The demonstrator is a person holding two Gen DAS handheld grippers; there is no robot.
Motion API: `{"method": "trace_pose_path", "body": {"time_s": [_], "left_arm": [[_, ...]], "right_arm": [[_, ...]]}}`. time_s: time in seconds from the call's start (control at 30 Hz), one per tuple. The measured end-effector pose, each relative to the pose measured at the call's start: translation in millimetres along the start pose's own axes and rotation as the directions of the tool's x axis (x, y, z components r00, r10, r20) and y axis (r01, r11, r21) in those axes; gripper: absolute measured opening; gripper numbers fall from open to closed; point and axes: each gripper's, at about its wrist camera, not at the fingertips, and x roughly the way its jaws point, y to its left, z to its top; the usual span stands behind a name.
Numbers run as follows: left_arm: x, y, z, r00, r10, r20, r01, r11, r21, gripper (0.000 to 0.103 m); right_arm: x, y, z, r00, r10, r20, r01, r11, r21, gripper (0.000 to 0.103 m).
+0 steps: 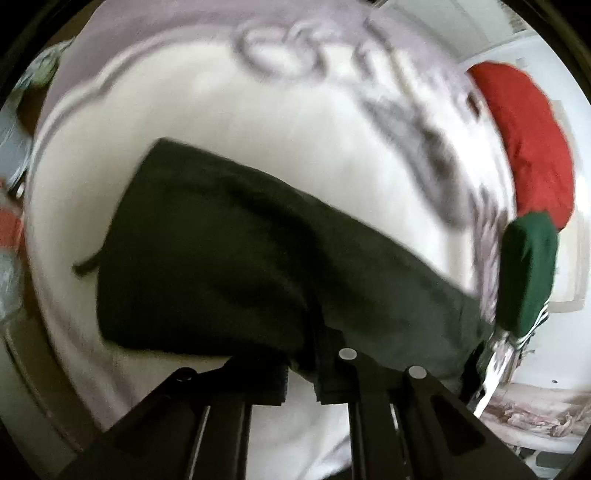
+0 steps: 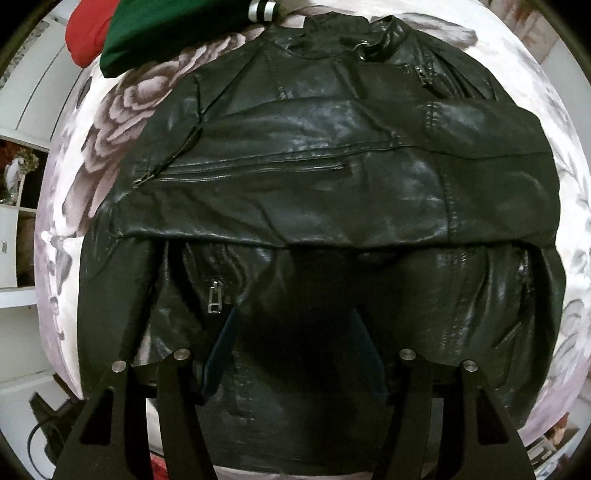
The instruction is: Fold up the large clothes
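A black leather jacket [image 2: 314,177] lies on a bed with a white and grey floral cover [image 2: 110,107], collar at the far end, one sleeve folded across its front. My right gripper [image 2: 299,350] is open, its fingers spread low over the jacket's near hem. In the blurred left wrist view my left gripper [image 1: 301,373] is shut on a dark part of the jacket [image 1: 229,266], which stretches away from the jaws over the white cover [image 1: 240,122].
A red garment [image 1: 524,144] and a green one with striped cuff [image 1: 528,273] lie at the bed's edge; they also show in the right wrist view, the red garment [image 2: 86,31] beside the green one [image 2: 166,26]. White shelves [image 2: 18,206] stand left of the bed.
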Motion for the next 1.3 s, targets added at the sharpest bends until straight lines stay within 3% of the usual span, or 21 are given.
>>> {"method": "trace_pose_path", "body": {"time_s": [0.07, 0.1, 0.23, 0.43, 0.53, 0.57, 0.6, 0.67, 0.77, 0.93, 0.97, 1.03, 1.07, 1.17, 1.23, 1.3], "left_arm": [[9, -1, 9, 0.998, -0.055, 0.015, 0.055, 0.998, 0.003, 0.008], [10, 1, -1, 0.997, -0.071, 0.006, 0.071, 0.997, -0.004, 0.009], [44, 5, 10, 0.991, -0.097, -0.087, 0.09, 0.993, -0.078, 0.014], [36, 34, -1, 0.972, -0.216, -0.088, 0.203, 0.97, -0.136, 0.018], [27, 40, -6, 0.961, -0.256, -0.1, 0.241, 0.96, -0.144, 0.032], [24, 40, -9, 0.957, -0.275, -0.097, 0.259, 0.955, -0.146, 0.045], [24, 37, -9, 0.954, -0.285, -0.095, 0.27, 0.952, -0.142, 0.065], [25, 28, -10, 0.948, -0.307, -0.085, 0.297, 0.948, -0.112, 0.083], [42, 15, -1, 0.965, -0.249, -0.08, 0.243, 0.967, -0.081, 0.085], [57, -2, 22, 0.989, -0.129, -0.075, 0.116, 0.98, -0.16, 0.085], [55, -9, 24, 0.993, -0.101, -0.056, 0.092, 0.985, -0.145, 0.085], [40, -24, 25, 0.999, -0.022, 0.029, 0.024, 0.997, -0.069, 0.042], [33, -31, 27, 0.998, 0.019, 0.066, -0.018, 1.0, -0.022, 0.013], [15, -45, 35, 0.991, -0.002, 0.135, -0.006, 0.998, 0.057, 0.006], [2, -55, 40, 0.988, -0.025, 0.151, 0.009, 0.995, 0.103, 0.004], [-13, -65, 41, 0.984, -0.047, 0.17, 0.022, 0.989, 0.146, 0.003]], "right_arm": [[-2, 3, -1, 1.0, 0.006, 0.012, -0.006, 1.0, 0.01, 0.065], [-2, 3, -1, 1.0, 0.012, 0.016, -0.012, 1.0, 0.016, 0.065], [2, 3, 2, 1.0, 0.025, 0.003, -0.025, 0.999, 0.048, 0.065], [5, 10, 8, 0.999, 0.048, 0.021, -0.049, 0.997, 0.052, 0.065], [8, 15, 9, 0.998, 0.058, 0.009, -0.058, 0.997, 0.052, 0.065], [10, 18, 10, 0.998, 0.058, 0.006, -0.059, 0.997, 0.049, 0.065], [11, 21, 10, 0.998, 0.056, 0.002, -0.056, 0.998, 0.043, 0.065], [14, 28, 12, 0.999, 0.054, -0.003, -0.054, 0.998, 0.034, 0.065], [17, 36, 15, 0.999, 0.048, -0.005, -0.048, 0.999, 0.022, 0.065], [18, 52, 22, 0.999, 0.036, 0.003, -0.036, 0.999, -0.014, 0.065], [17, 55, 23, 1.0, 0.025, 0.009, -0.024, 0.999, -0.025, 0.065], [13, 62, 26, 0.999, -0.022, 0.036, 0.024, 0.998, -0.061, 0.065], [10, 64, 28, 0.998, -0.051, 0.049, 0.055, 0.995, -0.079, 0.065], [4, 69, 32, 0.99, -0.118, 0.083, 0.126, 0.986, -0.109, 0.065], [-1, 73, 36, 0.977, -0.155, 0.148, 0.172, 0.978, -0.115, 0.064], [-2, 77, 42, 0.968, -0.153, 0.201, 0.18, 0.976, -0.124, 0.048]]}}
